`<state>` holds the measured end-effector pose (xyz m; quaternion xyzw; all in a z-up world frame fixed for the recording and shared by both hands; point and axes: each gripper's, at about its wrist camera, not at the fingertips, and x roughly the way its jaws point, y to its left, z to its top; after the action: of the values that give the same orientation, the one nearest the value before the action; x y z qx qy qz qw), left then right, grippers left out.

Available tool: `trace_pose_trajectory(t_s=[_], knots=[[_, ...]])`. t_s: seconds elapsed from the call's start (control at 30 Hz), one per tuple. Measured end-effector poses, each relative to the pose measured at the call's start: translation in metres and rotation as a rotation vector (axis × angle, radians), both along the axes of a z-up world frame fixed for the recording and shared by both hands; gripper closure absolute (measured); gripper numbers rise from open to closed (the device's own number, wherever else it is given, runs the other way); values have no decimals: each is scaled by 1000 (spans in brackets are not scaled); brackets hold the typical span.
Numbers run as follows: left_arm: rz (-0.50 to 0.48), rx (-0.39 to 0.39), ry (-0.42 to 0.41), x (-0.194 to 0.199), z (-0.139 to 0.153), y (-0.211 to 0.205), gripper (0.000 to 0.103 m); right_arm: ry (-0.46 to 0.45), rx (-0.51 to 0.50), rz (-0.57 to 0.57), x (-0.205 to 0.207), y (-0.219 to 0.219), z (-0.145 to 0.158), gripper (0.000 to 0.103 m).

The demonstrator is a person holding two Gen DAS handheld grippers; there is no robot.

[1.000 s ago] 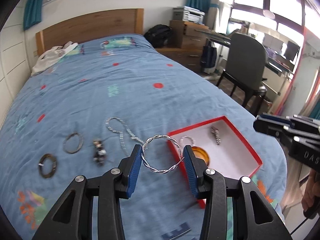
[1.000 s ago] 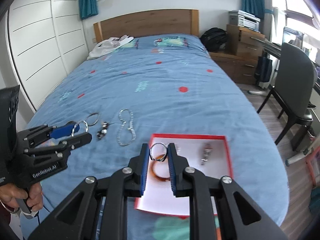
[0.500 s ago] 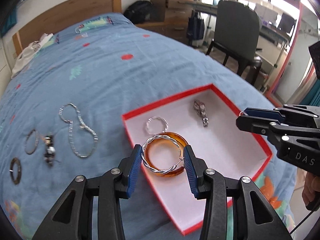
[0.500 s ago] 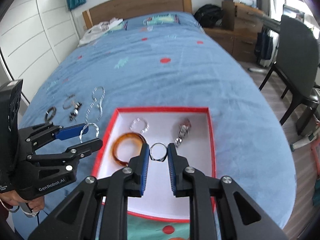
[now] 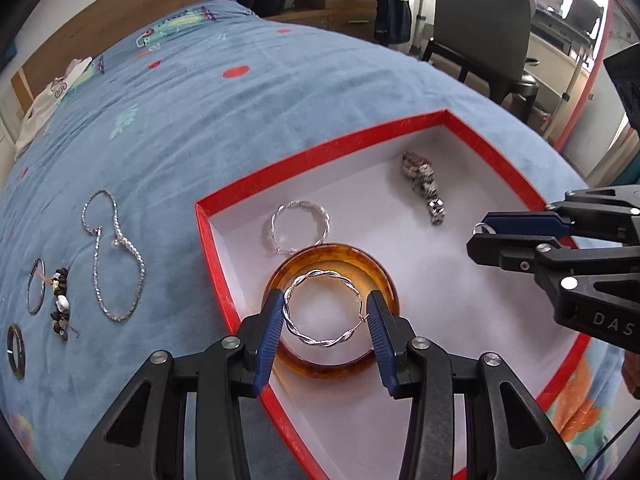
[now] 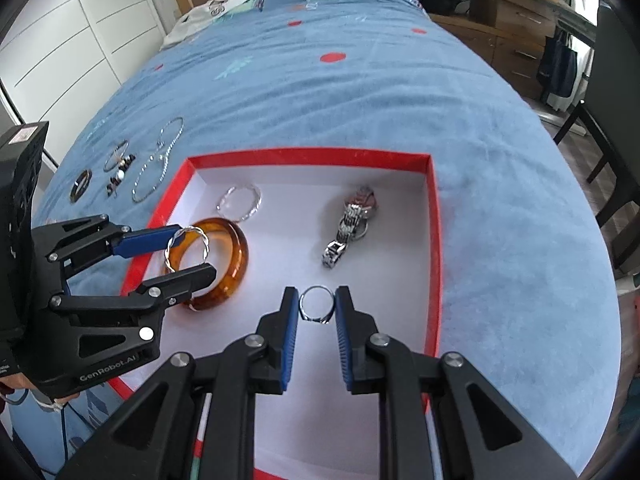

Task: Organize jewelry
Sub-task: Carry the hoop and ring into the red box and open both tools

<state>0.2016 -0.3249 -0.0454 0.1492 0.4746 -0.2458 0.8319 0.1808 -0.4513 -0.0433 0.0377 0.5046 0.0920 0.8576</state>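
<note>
A red-rimmed white box (image 5: 320,156) (image 6: 434,216) lies on the blue bed. In it are an amber bangle (image 5: 384,280) (image 6: 236,252), a twisted silver hoop (image 5: 300,224) (image 6: 240,202) and a metal watch (image 5: 424,184) (image 6: 352,224). My left gripper (image 5: 324,316) (image 6: 188,252) is shut on a twisted silver bangle (image 5: 320,340) just above the amber bangle. My right gripper (image 6: 317,312) (image 5: 480,236) is shut on a small silver ring (image 6: 316,306) over the box floor.
On the bedspread left of the box lie a silver chain necklace (image 5: 108,264), a thin hoop (image 5: 36,286), a beaded piece (image 5: 60,304) and a dark ring (image 5: 16,346). A black chair (image 5: 480,24) and wooden drawers (image 6: 516,8) stand right of the bed.
Both grippers have moved forward and down over the box with their jewelry. The left one has carried the twisted bangle from the bedspread side to above the amber bangle.
</note>
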Motion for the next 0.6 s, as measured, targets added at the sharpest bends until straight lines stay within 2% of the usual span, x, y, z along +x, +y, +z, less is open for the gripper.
trace_pose_trajectory(t_s=[0.27, 0.6], knots=[[-1, 30, -10, 0, -5, -3, 61, 29, -21, 40, 3, 1, -7, 85], [-14, 63, -21, 0, -7, -6, 60, 85, -119, 113, 7, 9, -14, 84]])
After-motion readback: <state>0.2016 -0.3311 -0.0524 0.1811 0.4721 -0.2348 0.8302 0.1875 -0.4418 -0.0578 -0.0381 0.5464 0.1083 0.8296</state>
